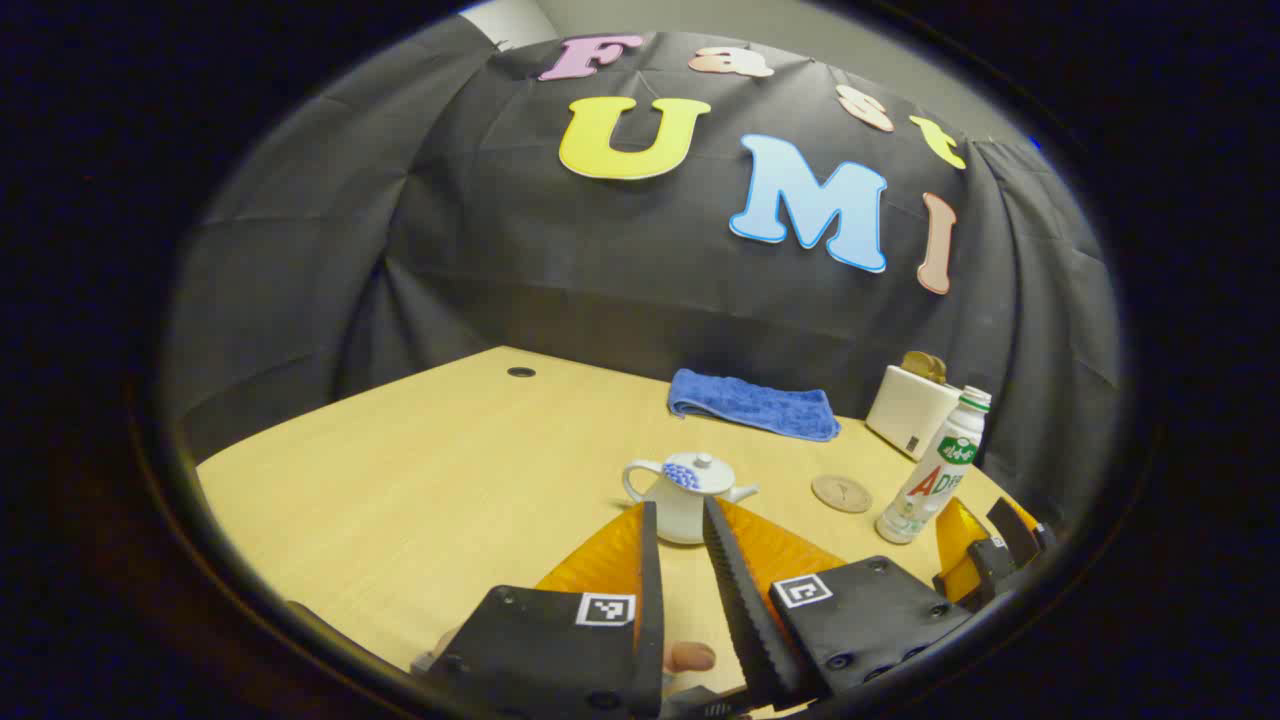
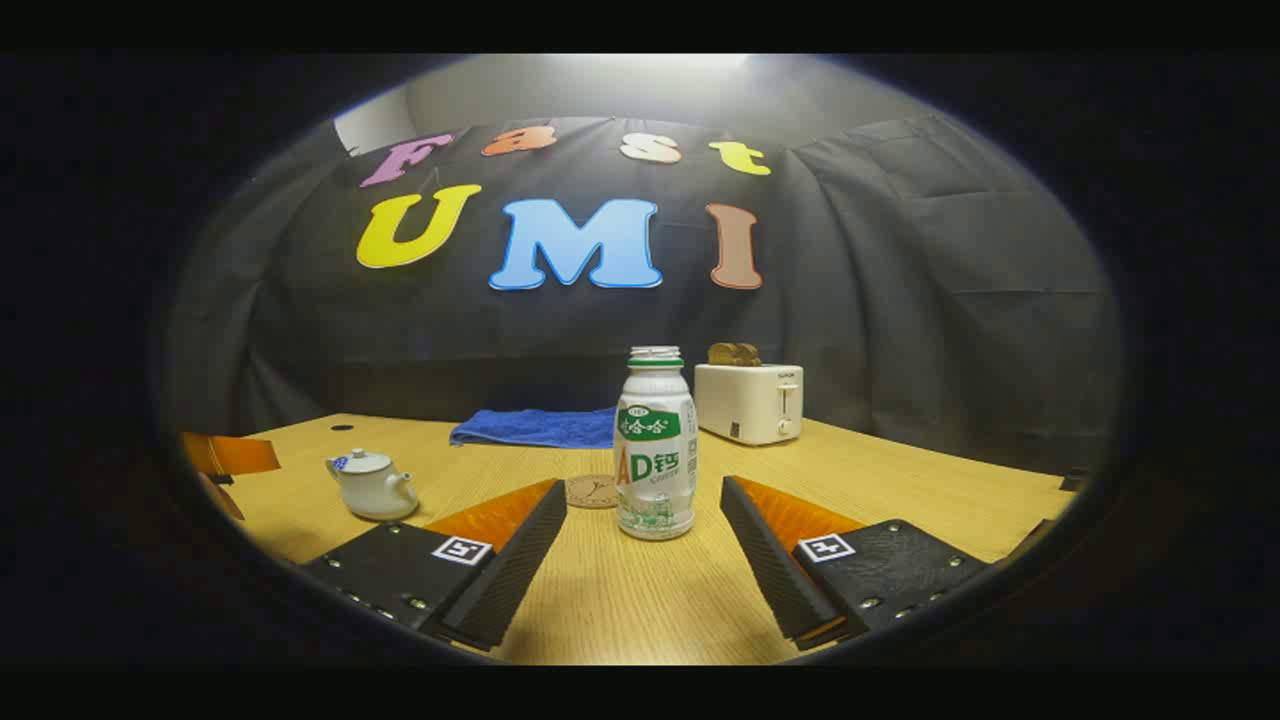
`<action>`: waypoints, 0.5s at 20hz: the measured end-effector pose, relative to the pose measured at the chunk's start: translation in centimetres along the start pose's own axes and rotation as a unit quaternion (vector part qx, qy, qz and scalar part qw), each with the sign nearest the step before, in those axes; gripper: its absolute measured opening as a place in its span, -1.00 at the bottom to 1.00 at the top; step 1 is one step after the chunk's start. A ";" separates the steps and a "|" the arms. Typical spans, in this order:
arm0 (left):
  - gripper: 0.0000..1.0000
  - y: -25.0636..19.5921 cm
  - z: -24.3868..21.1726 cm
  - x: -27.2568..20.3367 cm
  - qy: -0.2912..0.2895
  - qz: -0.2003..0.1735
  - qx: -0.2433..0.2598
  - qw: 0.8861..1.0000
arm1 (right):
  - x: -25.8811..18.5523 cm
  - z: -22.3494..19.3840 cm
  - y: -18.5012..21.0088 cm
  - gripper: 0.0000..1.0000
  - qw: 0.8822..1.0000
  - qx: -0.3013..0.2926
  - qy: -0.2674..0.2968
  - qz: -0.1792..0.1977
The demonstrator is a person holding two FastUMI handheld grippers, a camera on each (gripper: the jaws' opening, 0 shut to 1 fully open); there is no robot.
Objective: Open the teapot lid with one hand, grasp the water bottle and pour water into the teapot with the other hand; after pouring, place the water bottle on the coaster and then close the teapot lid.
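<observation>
Right tongs (image 2: 643, 510) gape wide, water bottle (image 2: 655, 445) standing just ahead.

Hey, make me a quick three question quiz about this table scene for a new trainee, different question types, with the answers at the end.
1. True or false: the teapot has its lid on.
2. What stands between the open fingers of the right gripper? A) bottle B) toaster C) blue towel
3. Fill in: the round coaster lies flat on the ____.

Key: 1 true; 2 A; 3 table.
</observation>
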State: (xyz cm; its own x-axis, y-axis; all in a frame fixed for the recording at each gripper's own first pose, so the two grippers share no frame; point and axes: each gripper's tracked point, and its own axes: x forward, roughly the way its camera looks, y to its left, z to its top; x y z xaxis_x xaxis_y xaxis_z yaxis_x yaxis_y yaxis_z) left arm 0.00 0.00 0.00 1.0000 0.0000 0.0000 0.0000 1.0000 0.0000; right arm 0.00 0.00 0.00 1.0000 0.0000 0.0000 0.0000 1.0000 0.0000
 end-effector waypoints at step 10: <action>-0.27 -1.7 2.3 3.7 -0.029 -0.032 0.007 0.999 | 0.0 0.0 -0.3 0.92 1.000 0.001 0.000 -0.014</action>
State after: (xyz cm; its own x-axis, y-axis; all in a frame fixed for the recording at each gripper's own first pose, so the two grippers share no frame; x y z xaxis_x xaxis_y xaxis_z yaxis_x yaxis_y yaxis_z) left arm 3.71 -1.65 2.32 0.9962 -0.0649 0.0582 0.0640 0.9978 0.0165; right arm -0.03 -0.32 0.04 0.9996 -0.0272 -0.0007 0.0272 0.9996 0.0014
